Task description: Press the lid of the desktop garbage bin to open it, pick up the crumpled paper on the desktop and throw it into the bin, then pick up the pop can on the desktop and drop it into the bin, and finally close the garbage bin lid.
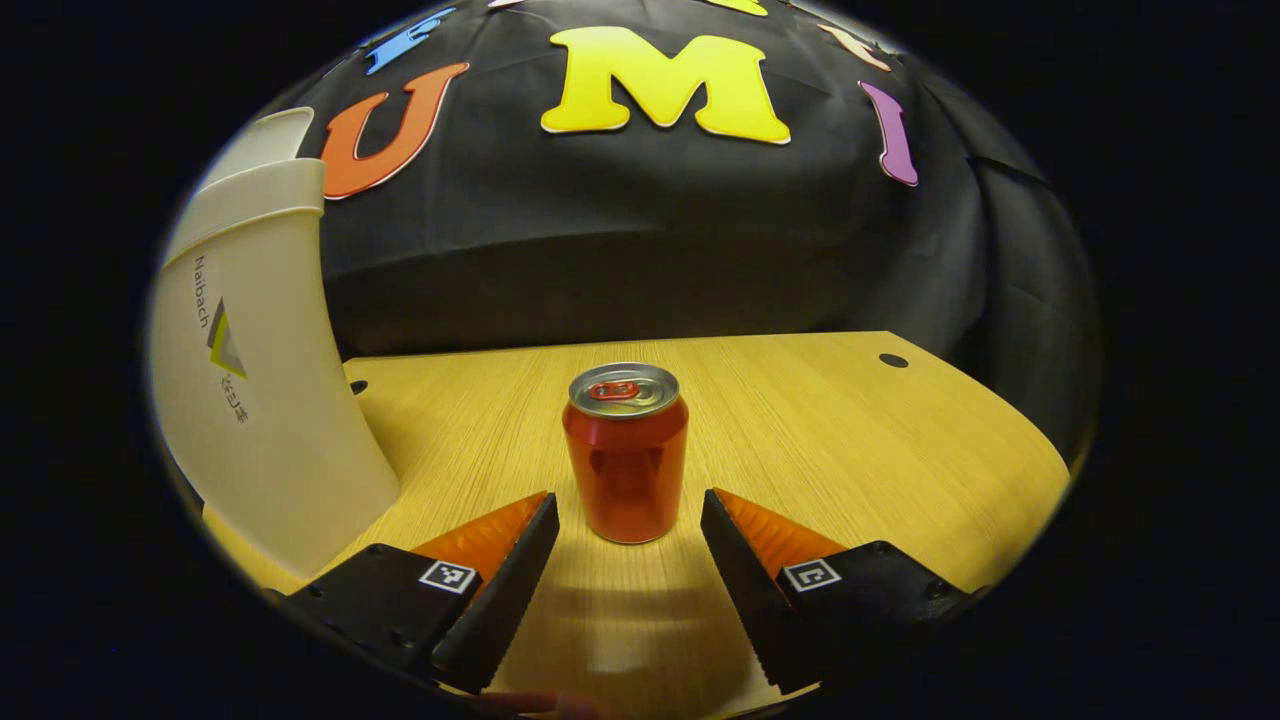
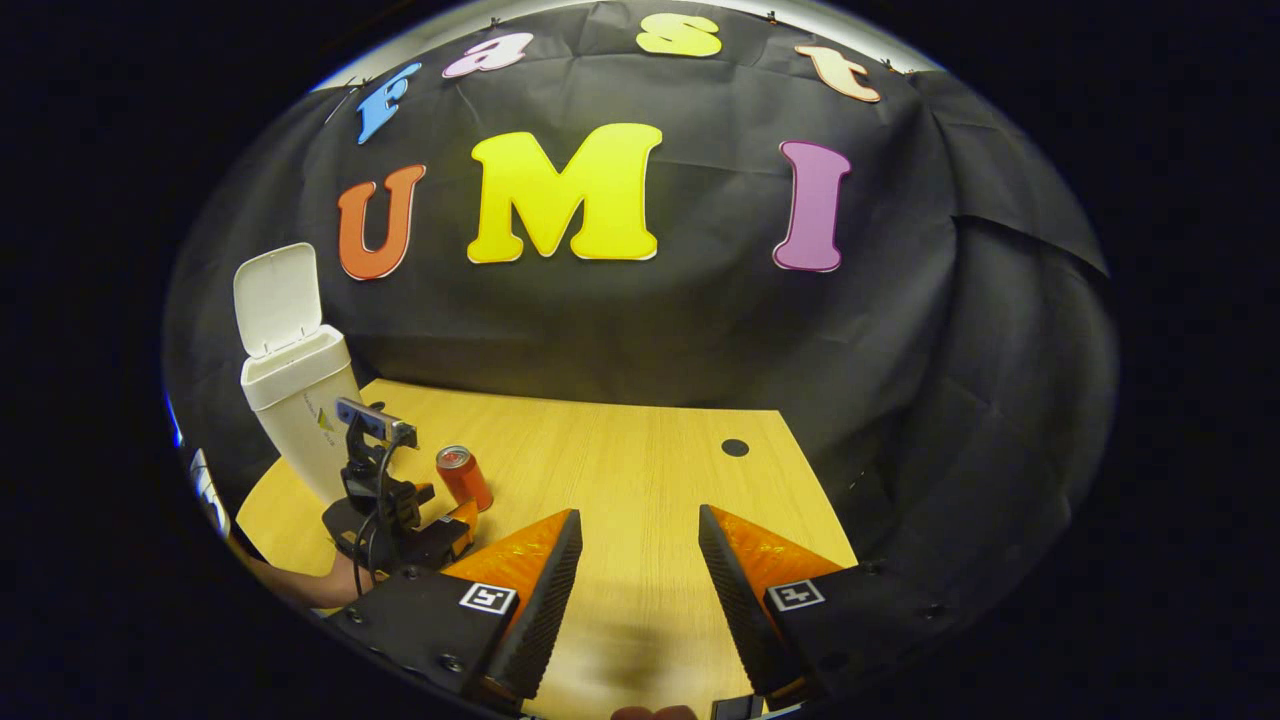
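Note:
A red pop can (image 1: pixel 626 452) stands upright on the wooden table (image 1: pixel 850 450), just ahead of my left gripper (image 1: pixel 629 512). That gripper is open, its fingers apart on either side of the can's base without touching it. The white garbage bin (image 1: pixel 262 400) rises at the left, close by. In the right gripper view the bin (image 2: pixel 300 400) has its lid (image 2: pixel 276 298) standing open, and the can (image 2: pixel 463 477) sits right of it with the left gripper (image 2: pixel 440 525) behind it. My right gripper (image 2: pixel 632 530) is open over bare table, holding nothing.
The table's right edge (image 2: pixel 815 500) and far edge meet the black cloth wall. Small dark holes (image 2: pixel 735 447) mark the tabletop near the back. A person's forearm (image 2: pixel 300 585) holds the left gripper at the lower left.

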Demonstrator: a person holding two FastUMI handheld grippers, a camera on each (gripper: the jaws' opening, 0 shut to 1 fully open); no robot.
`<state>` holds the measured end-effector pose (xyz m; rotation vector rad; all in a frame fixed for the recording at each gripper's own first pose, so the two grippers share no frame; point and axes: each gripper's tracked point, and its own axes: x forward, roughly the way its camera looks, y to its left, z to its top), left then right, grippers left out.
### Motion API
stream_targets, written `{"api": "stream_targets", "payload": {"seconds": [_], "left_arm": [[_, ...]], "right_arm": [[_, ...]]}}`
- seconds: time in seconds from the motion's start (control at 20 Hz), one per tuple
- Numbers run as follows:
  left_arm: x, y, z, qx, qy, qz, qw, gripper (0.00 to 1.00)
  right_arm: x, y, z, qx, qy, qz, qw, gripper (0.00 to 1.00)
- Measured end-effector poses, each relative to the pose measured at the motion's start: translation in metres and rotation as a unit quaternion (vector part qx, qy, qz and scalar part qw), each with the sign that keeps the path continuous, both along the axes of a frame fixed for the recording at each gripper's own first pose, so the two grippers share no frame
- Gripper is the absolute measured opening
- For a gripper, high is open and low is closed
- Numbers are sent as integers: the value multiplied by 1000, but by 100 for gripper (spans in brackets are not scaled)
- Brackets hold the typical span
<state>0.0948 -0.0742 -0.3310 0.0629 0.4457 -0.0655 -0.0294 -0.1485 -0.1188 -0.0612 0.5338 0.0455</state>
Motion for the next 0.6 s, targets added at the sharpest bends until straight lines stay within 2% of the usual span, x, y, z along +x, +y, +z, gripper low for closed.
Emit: {"api": "stream_targets", "payload": {"seconds": [0.05, 0.1, 0.15, 0.4, 0.6], "left_arm": [[3, 1, -2, 0, 1, -1, 1000, 95], [6, 1, -3, 2, 1, -1, 1000, 100], [10, 1, -6, 2, 4, 0, 1000, 95], [31, 9, -13, -19, 21, 22, 999, 95], [44, 12, -17, -13, 26, 19, 999, 95]], "right_arm": [[2, 2, -4, -1, 3, 4, 1000, 76], [4, 4, -6, 0, 7, 5, 1000, 75], [7, 5, -7, 3, 9, 6, 1000, 75], [20, 4, -12, 10, 21, -4, 1000, 76], [25, 2, -16, 13, 27, -13, 999, 76]]}}
